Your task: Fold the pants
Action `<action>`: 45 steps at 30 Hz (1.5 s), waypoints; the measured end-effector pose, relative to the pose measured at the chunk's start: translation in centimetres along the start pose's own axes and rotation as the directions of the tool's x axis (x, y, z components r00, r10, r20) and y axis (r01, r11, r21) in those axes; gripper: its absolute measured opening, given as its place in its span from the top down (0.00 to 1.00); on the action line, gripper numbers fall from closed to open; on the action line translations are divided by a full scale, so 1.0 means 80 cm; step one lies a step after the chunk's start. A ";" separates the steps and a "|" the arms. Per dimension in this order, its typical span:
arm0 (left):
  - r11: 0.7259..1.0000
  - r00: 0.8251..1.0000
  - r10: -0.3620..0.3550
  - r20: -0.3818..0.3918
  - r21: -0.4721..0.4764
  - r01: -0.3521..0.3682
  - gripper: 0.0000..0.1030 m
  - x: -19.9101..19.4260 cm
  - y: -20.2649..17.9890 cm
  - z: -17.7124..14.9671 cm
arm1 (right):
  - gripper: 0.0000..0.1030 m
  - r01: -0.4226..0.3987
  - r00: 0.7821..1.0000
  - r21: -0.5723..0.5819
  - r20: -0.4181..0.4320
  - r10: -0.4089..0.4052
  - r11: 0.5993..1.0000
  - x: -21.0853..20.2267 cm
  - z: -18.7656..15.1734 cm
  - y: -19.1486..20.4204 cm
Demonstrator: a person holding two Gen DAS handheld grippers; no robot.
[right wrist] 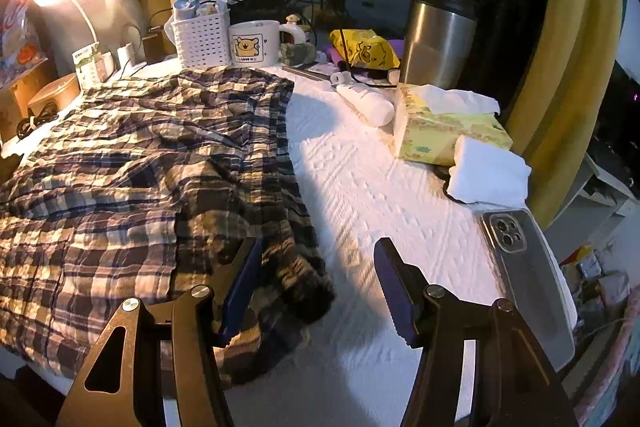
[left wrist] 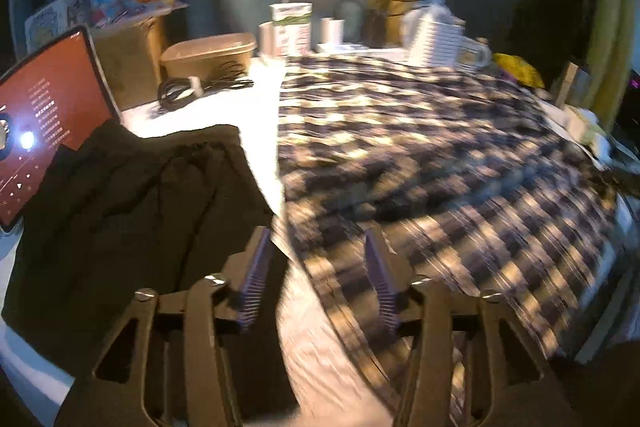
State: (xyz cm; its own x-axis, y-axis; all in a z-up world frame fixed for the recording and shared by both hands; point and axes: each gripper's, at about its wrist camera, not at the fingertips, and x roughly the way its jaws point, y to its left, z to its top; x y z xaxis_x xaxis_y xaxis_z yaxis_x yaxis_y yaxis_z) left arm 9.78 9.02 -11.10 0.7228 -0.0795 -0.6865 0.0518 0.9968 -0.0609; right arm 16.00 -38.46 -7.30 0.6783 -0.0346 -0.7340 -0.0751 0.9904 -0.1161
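From my left camera the checked pants (left wrist: pixel 440 155) look smeared with blur. The tablet (left wrist: pixel 44 115) is cut off at the edge. My right camera hides the phone's (right wrist: pixel 532 267) lower end behind the gripper.

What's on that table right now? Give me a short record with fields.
surface: white table cover
main item: plaid pants, spread out and crumpled
second garment: black cloth beside the plaid pants
left gripper: open, holding nothing
right gripper: open, over the pants' edge
nearby: phone, tissue box, mug
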 end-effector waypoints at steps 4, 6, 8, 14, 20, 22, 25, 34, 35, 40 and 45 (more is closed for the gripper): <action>0.997 0.998 -0.057 -0.011 0.057 0.058 0.43 -0.012 -0.023 -0.033 | 0.41 0.001 1.000 -0.006 0.016 -0.001 1.000 -0.017 -0.009 0.006; 0.996 0.997 -0.067 -0.029 0.059 0.069 0.43 -0.016 -0.031 -0.046 | 0.41 0.001 1.000 -0.010 0.022 -0.001 1.000 -0.025 -0.014 0.010; 0.995 0.996 -0.085 -0.030 0.057 0.086 0.43 -0.026 -0.035 -0.058 | 0.39 0.003 1.000 -0.017 0.029 -0.003 1.000 -0.035 -0.019 0.014; 0.989 0.992 -0.125 -0.014 0.078 0.126 0.36 -0.060 -0.042 -0.091 | 0.25 0.000 0.998 -0.015 0.068 0.001 1.000 -0.066 -0.033 0.022; 0.985 0.992 -0.125 0.021 0.123 0.121 0.29 -0.091 -0.049 -0.124 | 0.25 -0.019 0.996 0.004 0.091 0.019 1.000 -0.090 -0.046 0.024; 0.984 0.993 -0.110 0.029 0.146 0.105 0.26 -0.094 -0.054 -0.140 | 0.25 -0.025 0.994 0.003 0.104 0.025 1.000 -0.099 -0.048 0.025; 0.982 0.997 -0.079 0.027 0.176 0.073 0.26 -0.086 -0.060 -0.154 | 0.25 -0.026 0.993 0.010 0.114 0.024 1.000 -0.106 -0.050 0.023; 0.953 0.995 0.001 0.099 0.301 -0.031 0.26 -0.063 -0.090 -0.154 | 0.25 -0.016 0.993 0.012 0.114 0.014 1.000 -0.106 -0.054 0.014; 0.951 0.994 0.000 0.107 0.306 -0.033 0.26 -0.062 -0.092 -0.153 | 0.25 -0.010 0.994 0.015 0.109 0.008 1.000 -0.103 -0.055 0.011; 0.950 0.989 -0.003 0.147 0.310 -0.043 0.27 -0.056 -0.101 -0.143 | 0.25 0.011 0.997 0.017 0.082 -0.012 1.000 -0.092 -0.060 0.007; 0.947 0.988 -0.020 0.153 0.319 -0.030 0.43 -0.050 -0.106 -0.141 | 0.25 0.014 0.997 0.012 0.080 -0.015 1.000 -0.092 -0.063 0.007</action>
State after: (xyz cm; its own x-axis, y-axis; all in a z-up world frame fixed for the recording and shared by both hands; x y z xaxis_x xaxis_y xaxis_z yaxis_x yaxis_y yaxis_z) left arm -1.38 0.77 -16.01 0.8187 -0.0972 -0.5660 0.2470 0.9494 0.1942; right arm 7.30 -38.34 -5.36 0.7355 -0.0390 -0.6764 -0.0564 0.9914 -0.1185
